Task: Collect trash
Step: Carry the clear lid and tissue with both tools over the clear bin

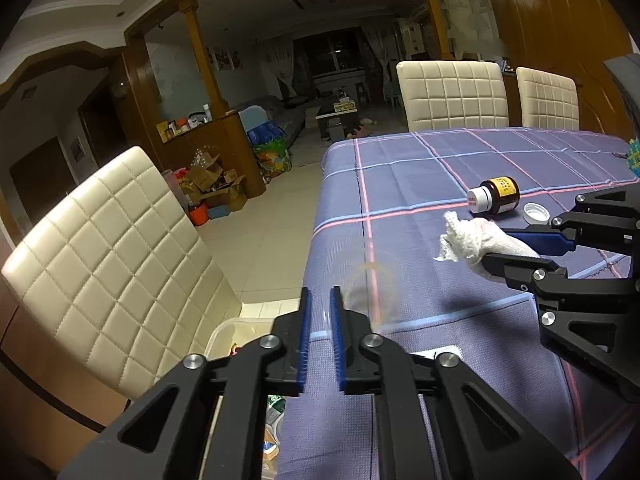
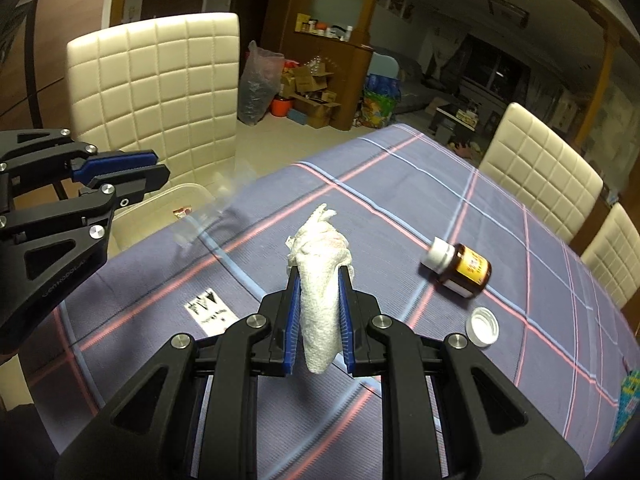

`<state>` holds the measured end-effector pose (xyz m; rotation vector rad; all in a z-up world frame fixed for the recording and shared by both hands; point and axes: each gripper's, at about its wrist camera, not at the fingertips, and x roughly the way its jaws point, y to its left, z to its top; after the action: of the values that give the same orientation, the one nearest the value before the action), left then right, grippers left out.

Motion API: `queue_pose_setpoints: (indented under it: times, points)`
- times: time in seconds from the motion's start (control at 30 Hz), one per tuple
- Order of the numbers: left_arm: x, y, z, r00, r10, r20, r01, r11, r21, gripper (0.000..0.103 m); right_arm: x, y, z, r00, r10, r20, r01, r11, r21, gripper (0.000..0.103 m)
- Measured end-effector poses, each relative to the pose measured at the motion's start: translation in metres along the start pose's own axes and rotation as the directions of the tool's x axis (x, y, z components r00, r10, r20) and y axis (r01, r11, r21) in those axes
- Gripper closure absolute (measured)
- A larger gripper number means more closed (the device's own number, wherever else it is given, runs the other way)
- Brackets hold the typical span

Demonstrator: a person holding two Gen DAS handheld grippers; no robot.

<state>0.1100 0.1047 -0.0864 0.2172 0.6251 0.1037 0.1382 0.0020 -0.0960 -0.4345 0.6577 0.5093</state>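
Observation:
My right gripper [image 2: 319, 276] is shut on a crumpled white paper towel [image 2: 320, 280] and holds it above the plaid tablecloth [image 2: 400, 184]; the towel also shows in the left wrist view [image 1: 476, 242] between the right gripper's fingers [image 1: 500, 246]. My left gripper [image 1: 319, 300] is at the table's left edge with its jaws nearly together and nothing solid visible between them; a faint clear film blurs just ahead of it. It shows in the right wrist view [image 2: 156, 168]. A brown pill bottle [image 2: 460, 266] lies on its side, with a white cap [image 2: 483, 326] next to it.
A clear plastic bin [image 2: 168, 204] with some wrappers sits on the cream chair [image 2: 160, 92] beside the table's left edge. More cream chairs [image 2: 540, 172] stand on the far side. A paper label [image 2: 210, 310] lies on the cloth. Boxes and bags [image 2: 312, 92] clutter the floor beyond.

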Motion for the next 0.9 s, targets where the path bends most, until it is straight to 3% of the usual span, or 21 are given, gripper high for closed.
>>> queue_pose_setpoints:
  times: [0.33, 0.53, 0.6, 0.63, 0.67, 0.73, 0.8, 0.9]
  points:
    - [0.003, 0.021, -0.01, 1.0, -0.004, -0.017, 0.003, 0.999, -0.05, 0.1, 0.006, 0.019, 0.011, 1.0, 0.01, 0.007, -0.01, 1.0, -0.024, 0.084]
    - [0.028, 0.015, -0.011, 0.985, -0.118, -0.124, 0.104, 0.988, -0.11, 0.097, 0.011, 0.016, 0.011, 1.0, 0.002, -0.003, -0.002, 1.0, -0.004, 0.084]
    - [0.038, 0.012, -0.011, 0.98, -0.134, -0.146, 0.117, 0.985, -0.125, 0.079, 0.011, 0.015, 0.01, 1.0, -0.014, -0.002, 0.014, 1.0, -0.005, 0.084]
    - [0.041, 0.01, -0.01, 0.981, -0.129, -0.146, 0.111, 0.985, -0.131, 0.049, 0.011, 0.012, 0.008, 1.0, -0.024, -0.004, 0.024, 1.0, -0.003, 0.084]
    - [0.041, 0.009, -0.01, 0.984, -0.124, -0.128, 0.106, 0.985, -0.136, 0.028, 0.011, 0.009, 0.007, 1.0, -0.03, -0.006, 0.03, 1.0, 0.001, 0.084]
    - [0.038, 0.006, -0.009, 0.99, -0.105, -0.092, 0.092, 0.987, -0.132, 0.026, 0.012, 0.002, 0.005, 0.999, -0.036, -0.012, 0.037, 0.999, 0.012, 0.084]
    - [0.044, 0.003, -0.007, 0.99, -0.09, -0.106, 0.076, 0.989, -0.125, 0.026, 0.014, -0.005, 0.002, 0.999, -0.04, -0.018, 0.04, 0.999, 0.025, 0.084]
    - [0.056, 0.002, -0.005, 0.981, -0.134, -0.143, 0.112, 0.982, -0.152, 0.026, 0.016, -0.012, 0.0, 0.999, -0.039, -0.019, 0.04, 0.998, 0.041, 0.084]
